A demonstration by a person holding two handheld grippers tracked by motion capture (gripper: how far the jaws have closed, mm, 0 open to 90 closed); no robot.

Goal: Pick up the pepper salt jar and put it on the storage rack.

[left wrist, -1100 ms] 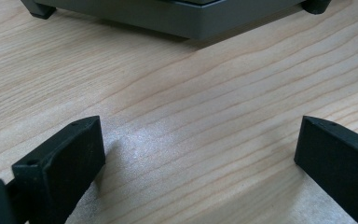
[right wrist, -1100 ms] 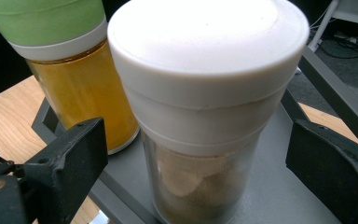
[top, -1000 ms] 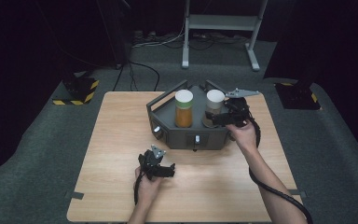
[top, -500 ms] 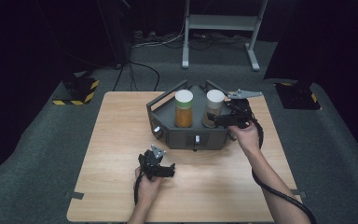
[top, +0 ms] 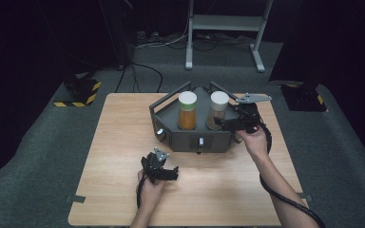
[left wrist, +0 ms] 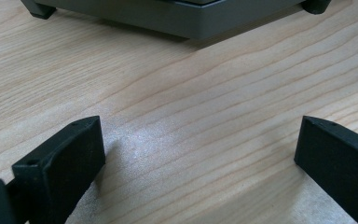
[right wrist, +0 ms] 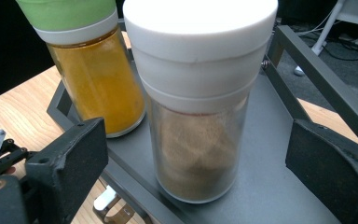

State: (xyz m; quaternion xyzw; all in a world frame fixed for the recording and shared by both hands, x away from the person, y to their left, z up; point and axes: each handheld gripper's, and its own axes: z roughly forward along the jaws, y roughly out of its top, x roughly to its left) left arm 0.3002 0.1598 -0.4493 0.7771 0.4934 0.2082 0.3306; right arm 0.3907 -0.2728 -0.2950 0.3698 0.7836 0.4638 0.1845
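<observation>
The right tool [top: 224, 124] is wide open, and the jar with the white lid [right wrist: 198, 100] stands right in front of it, between its two black jaws but not touching them. The jar stands straight up, so its long way runs from bottom to top, and the jaws sit one on each side of it. I think the tool only has to slide a bit more forward and then squeeze.

The jar is see-through and holds brown powder. Just beside it stands a second jar [top: 187, 111] with a pale green lid and yellow-orange powder inside. The two jars are close but apart. Both stand in a dark grey tray [top: 197, 137] with a low rail around it, near the far edge of the worktop [top: 119, 142], a little toward the right side.

The right hand is much nearer to the jars. The left tool [top: 168, 172] is also open and holds nothing. It rests low over bare wood near the front edge of the worktop, pointing at the tray's front wall.
</observation>
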